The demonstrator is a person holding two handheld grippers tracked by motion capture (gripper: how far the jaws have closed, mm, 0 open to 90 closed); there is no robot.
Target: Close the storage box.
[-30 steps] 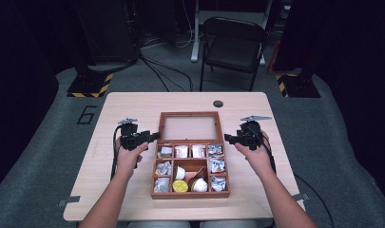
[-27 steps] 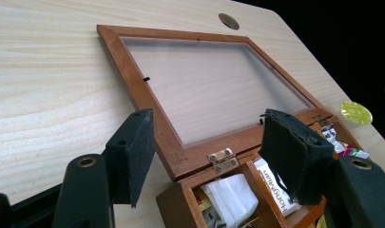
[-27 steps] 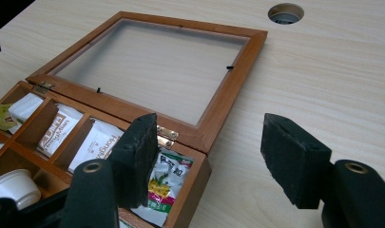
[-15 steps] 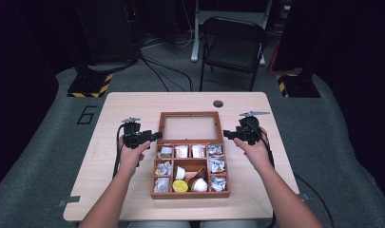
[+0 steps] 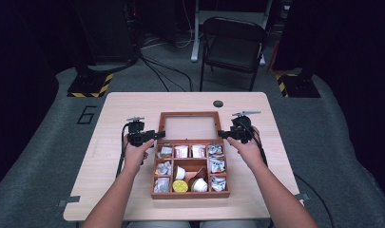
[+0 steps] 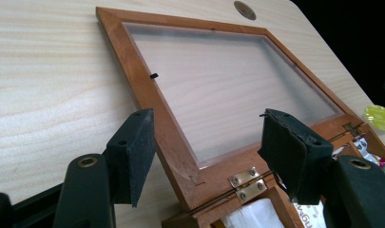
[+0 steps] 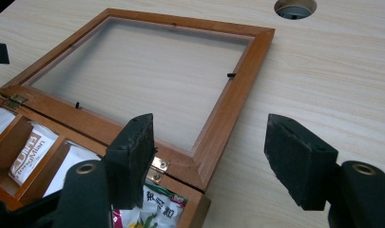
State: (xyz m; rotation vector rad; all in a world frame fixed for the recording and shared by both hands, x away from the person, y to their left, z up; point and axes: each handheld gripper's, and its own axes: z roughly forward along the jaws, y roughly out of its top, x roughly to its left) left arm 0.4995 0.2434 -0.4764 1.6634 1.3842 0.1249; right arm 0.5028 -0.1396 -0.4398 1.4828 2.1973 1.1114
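One wooden box (image 5: 190, 168) stands on the tabletop (image 5: 123, 104), near the person's edge and about in the middle. Its one lid (image 5: 189, 127), a wooden frame with a clear pane, is folded fully back and lies flat on the tabletop on the far side of the box. Two brass hinges join lid and box: one (image 6: 245, 183) shows in the left gripper view, one (image 7: 157, 169) in the right gripper view.

The box has nine compartments, three rows of three. Most hold small packets (image 5: 181, 151); the near middle ones hold round capsules, one with a yellow top (image 5: 180, 186).

There are two grippers. The left gripper (image 5: 158, 135) is at the left hinge corner, the right gripper (image 5: 221, 134) at the right hinge corner. The left jaws are open, with the lid's frame corner between them, and the pads do not touch it. The right jaws have just been opening; they stand apart over the right corner of the lid frame and press on nothing.

One round hole (image 5: 218, 103) is in the tabletop beyond the lid. One folding chair (image 5: 233, 45) stands far behind.
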